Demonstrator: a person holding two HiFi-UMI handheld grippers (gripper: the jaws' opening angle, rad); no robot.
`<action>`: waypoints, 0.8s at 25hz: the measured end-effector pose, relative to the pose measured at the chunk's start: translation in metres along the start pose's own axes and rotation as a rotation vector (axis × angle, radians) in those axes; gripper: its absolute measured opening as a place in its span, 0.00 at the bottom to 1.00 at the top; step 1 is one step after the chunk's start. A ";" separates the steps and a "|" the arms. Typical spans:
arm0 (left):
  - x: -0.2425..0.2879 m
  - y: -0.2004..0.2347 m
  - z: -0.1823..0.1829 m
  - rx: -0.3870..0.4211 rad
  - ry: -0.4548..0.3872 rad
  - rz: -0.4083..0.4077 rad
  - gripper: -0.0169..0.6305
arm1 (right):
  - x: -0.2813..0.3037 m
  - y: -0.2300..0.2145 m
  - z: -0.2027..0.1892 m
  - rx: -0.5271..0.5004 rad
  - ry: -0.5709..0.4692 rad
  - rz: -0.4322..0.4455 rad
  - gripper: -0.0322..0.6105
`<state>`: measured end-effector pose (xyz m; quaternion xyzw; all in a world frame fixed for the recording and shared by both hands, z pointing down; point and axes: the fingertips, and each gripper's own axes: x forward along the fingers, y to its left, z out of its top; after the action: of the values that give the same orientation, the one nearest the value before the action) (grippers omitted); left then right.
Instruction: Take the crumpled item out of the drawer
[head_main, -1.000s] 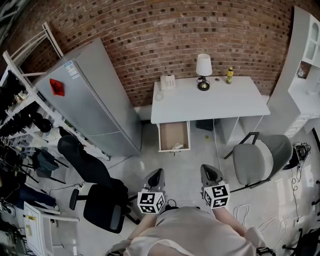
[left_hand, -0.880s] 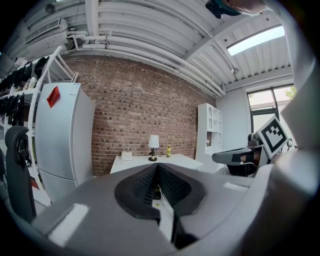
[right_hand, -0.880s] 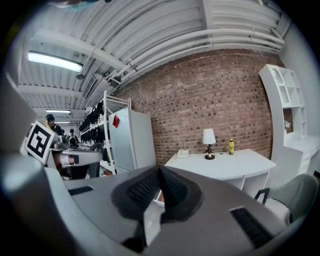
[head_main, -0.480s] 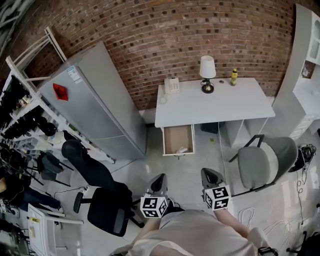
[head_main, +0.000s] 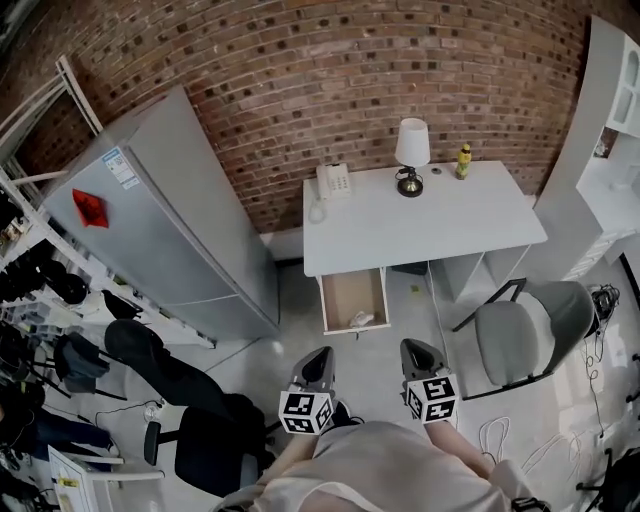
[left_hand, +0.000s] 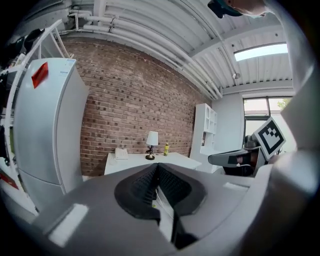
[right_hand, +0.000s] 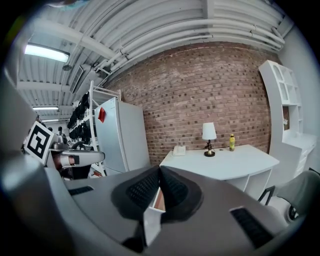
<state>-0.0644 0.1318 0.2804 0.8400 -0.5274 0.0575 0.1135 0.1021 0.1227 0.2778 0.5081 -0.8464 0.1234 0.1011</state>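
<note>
The white desk (head_main: 430, 220) stands against the brick wall, with its drawer (head_main: 340, 296) pulled open toward me. A small pale crumpled item (head_main: 362, 319) lies at the drawer's front right corner. My left gripper (head_main: 318, 362) and right gripper (head_main: 419, 352) hover side by side over the floor, short of the drawer's front, pointing at the desk. In the left gripper view the left gripper (left_hand: 157, 169) has its jaws shut with nothing between them. The right gripper (right_hand: 160, 172) in the right gripper view is shut and empty too. The drawer is mostly hidden behind the jaws in both gripper views.
A silver fridge (head_main: 170, 220) stands left of the desk. A black office chair (head_main: 190, 400) sits at my left and a grey chair (head_main: 520, 335) at my right. On the desk are a lamp (head_main: 410, 150), a phone (head_main: 333, 181) and a yellow bottle (head_main: 462, 158). White shelves (head_main: 610, 150) stand at far right.
I have moved toward the desk with both grippers; the open drawer now sits nearer to their tips. Both grippers stay shut and empty.
</note>
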 end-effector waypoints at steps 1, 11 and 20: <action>0.008 0.012 0.005 0.006 -0.001 -0.021 0.04 | 0.013 0.004 0.004 -0.002 -0.003 -0.010 0.06; 0.056 0.109 0.017 0.057 0.047 -0.161 0.04 | 0.102 0.040 0.032 0.027 -0.015 -0.090 0.06; 0.073 0.124 0.009 0.034 0.068 -0.178 0.04 | 0.127 0.035 0.031 0.031 0.003 -0.093 0.06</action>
<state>-0.1440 0.0144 0.3039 0.8830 -0.4453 0.0848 0.1216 0.0106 0.0229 0.2820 0.5480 -0.8198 0.1324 0.1004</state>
